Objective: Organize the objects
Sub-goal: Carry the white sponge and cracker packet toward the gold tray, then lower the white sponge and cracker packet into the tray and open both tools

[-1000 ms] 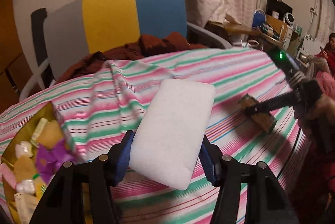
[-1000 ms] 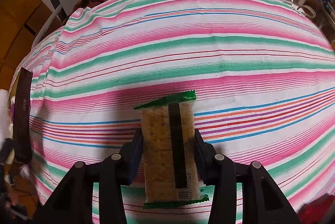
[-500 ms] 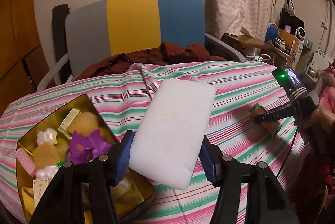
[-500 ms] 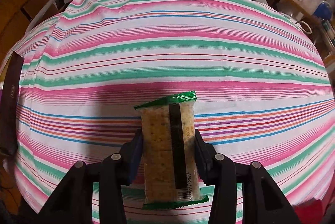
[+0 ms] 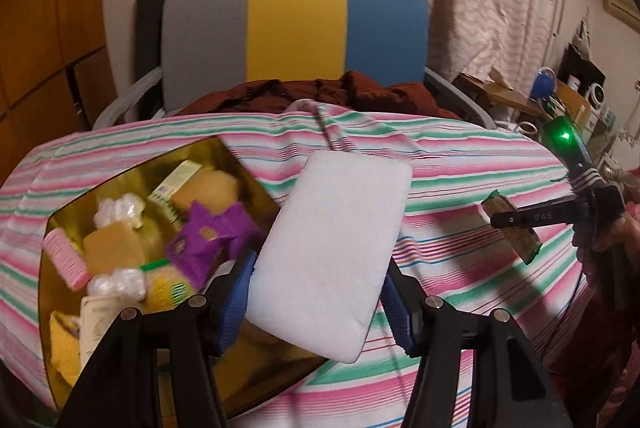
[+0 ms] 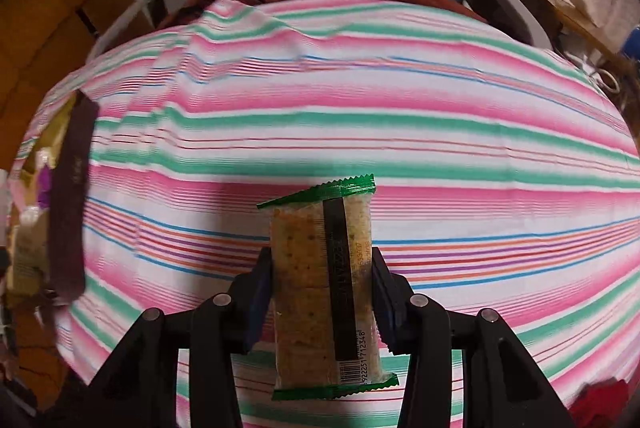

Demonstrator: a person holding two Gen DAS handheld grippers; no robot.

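Observation:
My left gripper [image 5: 318,288] is shut on a white rectangular sponge [image 5: 332,248], held above the right edge of a gold tin [image 5: 224,155]. The tin holds several items: a pink roller [image 5: 66,264], a purple wrapper [image 5: 212,236], yellow sponges and wrapped packets. My right gripper [image 6: 322,280] is shut on a cracker packet [image 6: 320,280] with green ends, above the striped tablecloth [image 6: 440,147]. In the left wrist view the right gripper [image 5: 516,222] and its packet [image 5: 514,232] hang at the right. The tin's edge [image 6: 44,163] shows at far left in the right wrist view.
A chair [image 5: 296,27] with grey, yellow and blue panels stands behind the table, a brown garment [image 5: 328,95] draped on its seat. A cluttered desk [image 5: 560,99] lies at the right. The cloth has a raised fold [image 5: 332,131] near the table's far edge.
The left gripper has swung left with the sponge, bringing the gold tin more into view beneath it. The right gripper has also shifted with its cracker packet, and the tin's edge now shows at its left.

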